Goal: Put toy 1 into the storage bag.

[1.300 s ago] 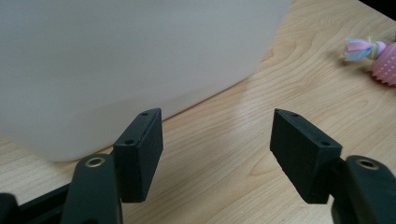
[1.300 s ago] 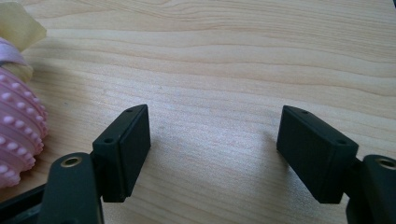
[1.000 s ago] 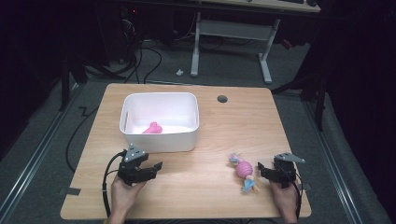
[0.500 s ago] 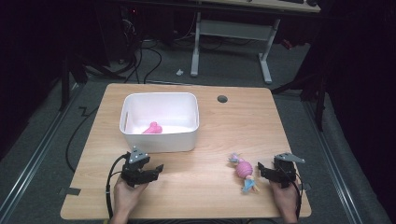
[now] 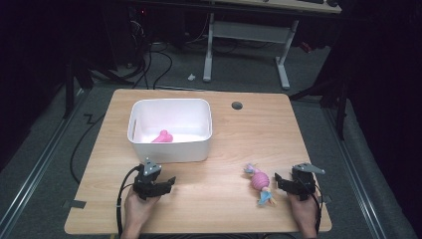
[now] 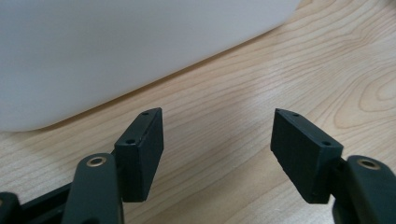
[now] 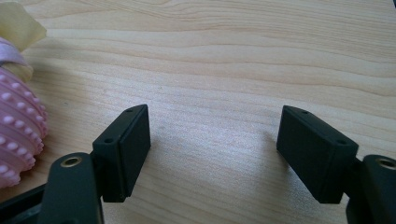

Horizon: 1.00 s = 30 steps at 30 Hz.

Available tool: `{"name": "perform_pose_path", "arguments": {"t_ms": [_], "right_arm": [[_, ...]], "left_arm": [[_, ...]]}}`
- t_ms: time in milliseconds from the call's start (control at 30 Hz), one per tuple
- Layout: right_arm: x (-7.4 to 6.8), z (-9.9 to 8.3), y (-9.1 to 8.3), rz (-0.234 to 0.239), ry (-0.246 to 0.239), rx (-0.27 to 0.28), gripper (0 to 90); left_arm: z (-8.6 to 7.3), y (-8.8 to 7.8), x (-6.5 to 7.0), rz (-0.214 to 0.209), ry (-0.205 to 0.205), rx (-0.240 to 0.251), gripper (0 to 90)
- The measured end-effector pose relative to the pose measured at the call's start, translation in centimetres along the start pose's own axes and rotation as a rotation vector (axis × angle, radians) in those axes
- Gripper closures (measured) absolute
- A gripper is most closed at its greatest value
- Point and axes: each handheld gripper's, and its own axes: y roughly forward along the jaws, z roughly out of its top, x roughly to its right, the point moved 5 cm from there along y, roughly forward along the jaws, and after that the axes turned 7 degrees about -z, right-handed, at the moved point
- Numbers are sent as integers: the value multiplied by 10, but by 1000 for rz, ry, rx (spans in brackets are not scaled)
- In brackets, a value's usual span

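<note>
Pale wood is what we see first: a tabletop with a white plastic bin on its far left part. Inside the bin lies a small pink toy. On the near right of the tabletop lies a second toy, a pink knobbly ball with pastel tassels, just left of the right gripper.

We see the right gripper wide open and holding nothing, its jaws aimed at bare wood with the ball off to one side. The left gripper, also wide open and empty, rests near the bin's front wall.

Our judgement of the risks: closing from this angle could miss the ball, or nudge it so it rolls. Pinching a tassel alone might let the toy slip during a lift toward the bin.
</note>
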Motion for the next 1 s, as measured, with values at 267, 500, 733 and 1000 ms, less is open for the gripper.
{"name": "perform_pose_path", "arguments": {"t_ms": [267,500,733,1000], "right_arm": [[0,0,0,0,0,0,261],[0,0,0,0,0,0,261],[0,0,0,1,0,0,261],[0,0,0,4,-1,-1,260]], "left_arm": [[-3,11,0,28,18,-19,350],[-2,19,1,45,33,-14,350],[-2,23,0,61,56,6,326],[-2,24,-1,62,52,6,308]]}}
